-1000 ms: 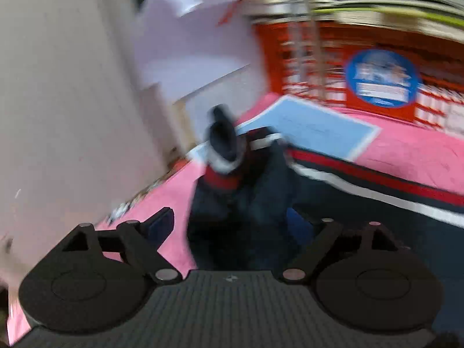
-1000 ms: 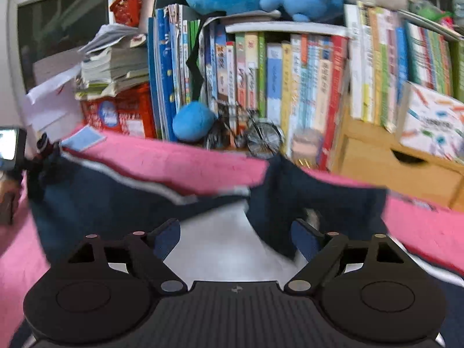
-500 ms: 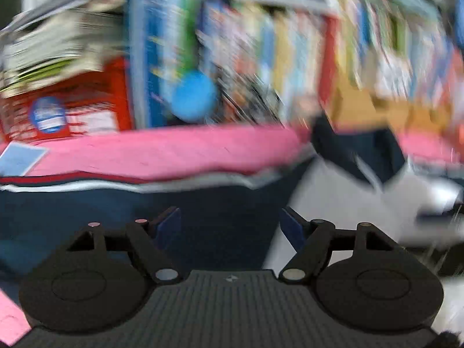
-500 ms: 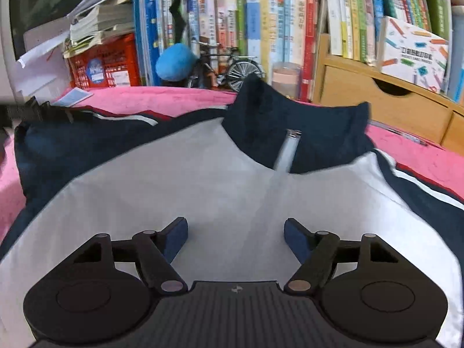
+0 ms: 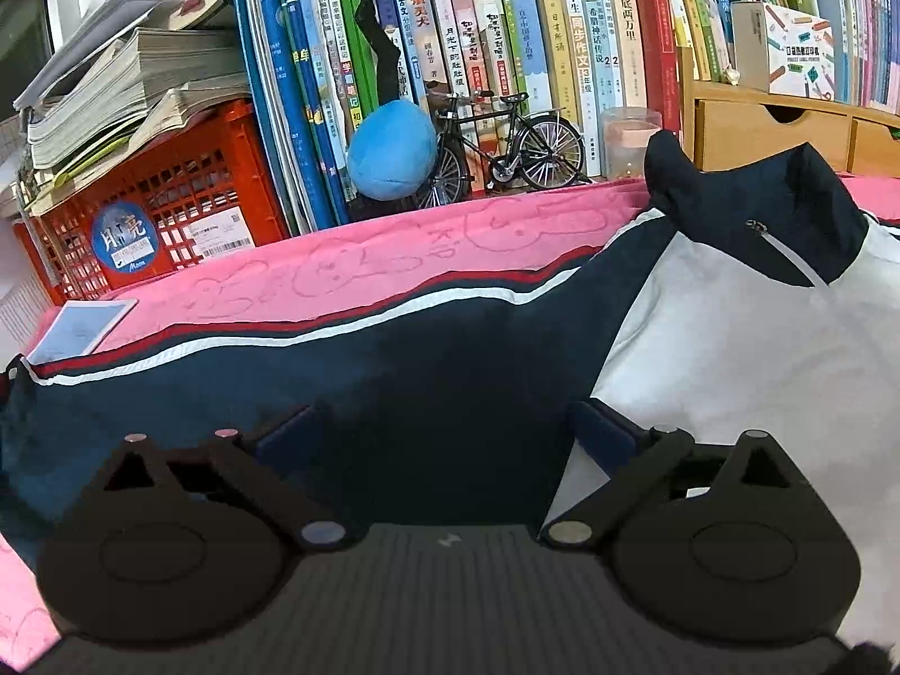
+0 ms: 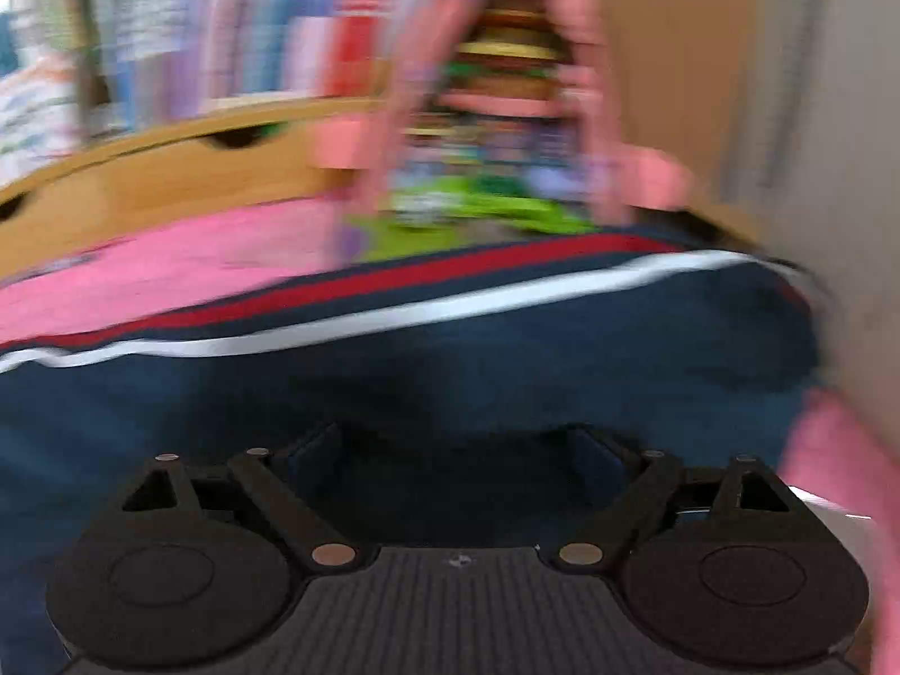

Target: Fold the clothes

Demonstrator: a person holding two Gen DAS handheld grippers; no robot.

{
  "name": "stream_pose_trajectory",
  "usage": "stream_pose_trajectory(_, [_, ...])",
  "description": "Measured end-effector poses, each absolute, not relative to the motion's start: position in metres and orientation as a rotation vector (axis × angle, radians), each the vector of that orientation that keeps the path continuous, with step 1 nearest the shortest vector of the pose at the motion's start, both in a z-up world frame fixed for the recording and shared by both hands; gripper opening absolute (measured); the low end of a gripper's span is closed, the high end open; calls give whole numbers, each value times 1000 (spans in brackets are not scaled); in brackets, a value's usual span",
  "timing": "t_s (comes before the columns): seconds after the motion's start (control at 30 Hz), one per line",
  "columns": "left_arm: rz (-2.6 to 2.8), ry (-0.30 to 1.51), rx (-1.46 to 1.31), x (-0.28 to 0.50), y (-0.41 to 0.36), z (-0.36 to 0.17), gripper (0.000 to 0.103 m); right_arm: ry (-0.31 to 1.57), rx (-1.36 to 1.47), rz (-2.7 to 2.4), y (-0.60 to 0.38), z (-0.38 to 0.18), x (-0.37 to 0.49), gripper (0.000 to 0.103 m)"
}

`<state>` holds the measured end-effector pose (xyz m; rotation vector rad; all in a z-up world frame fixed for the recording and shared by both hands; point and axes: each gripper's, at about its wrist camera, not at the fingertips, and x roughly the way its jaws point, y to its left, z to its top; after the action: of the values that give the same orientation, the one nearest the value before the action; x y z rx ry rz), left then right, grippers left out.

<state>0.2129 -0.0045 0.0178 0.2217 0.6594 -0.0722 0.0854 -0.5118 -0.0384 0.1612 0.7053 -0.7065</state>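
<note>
A navy and white jacket [image 5: 731, 349] lies spread on the pink cover [image 5: 349, 270], collar [image 5: 748, 208] toward the bookshelf. Its left sleeve [image 5: 315, 377], edged with red and white stripes, stretches out to the left. My left gripper [image 5: 444, 430] hovers over that sleeve near the shoulder, its jaws opening wide with nothing pinched between them. In the blurred right wrist view, my right gripper [image 6: 455, 450] sits over the other navy sleeve [image 6: 450, 360], its jaws also opening, and no cloth is caught between the fingers.
Behind the cover stand a row of books [image 5: 534, 56], a red crate [image 5: 169, 197] under stacked papers, a blue plush ball [image 5: 391, 152], a model bicycle [image 5: 506, 146] and wooden drawers [image 5: 770, 129]. A white card [image 5: 79, 326] lies far left. A wall [image 6: 832, 169] borders the right sleeve's end.
Both grippers held bunched jacket cloth a second ago and have let it go; the jacket now lies flat. The left view swung toward the shelf, the right swept over to the right sleeve.
</note>
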Motion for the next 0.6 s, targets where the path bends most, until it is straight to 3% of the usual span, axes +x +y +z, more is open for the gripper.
stream_pose_trajectory(0.3, [-15,627,305,207,-18,16,103,621,241,-125,-414,-14,36,86])
stream_pose_trajectory(0.37, [-26,636,293,191,-21,19,95,625,181,47,-371,-10,22,87])
stream_pose_trajectory(0.5, [-305,648,159,123,-16,33,93,627,14,349,-285,-7,-20,89])
stream_pose_trajectory(0.6, [-506,575,263,50,-23,40,94,585,-167,515,-228,-10,-61,94])
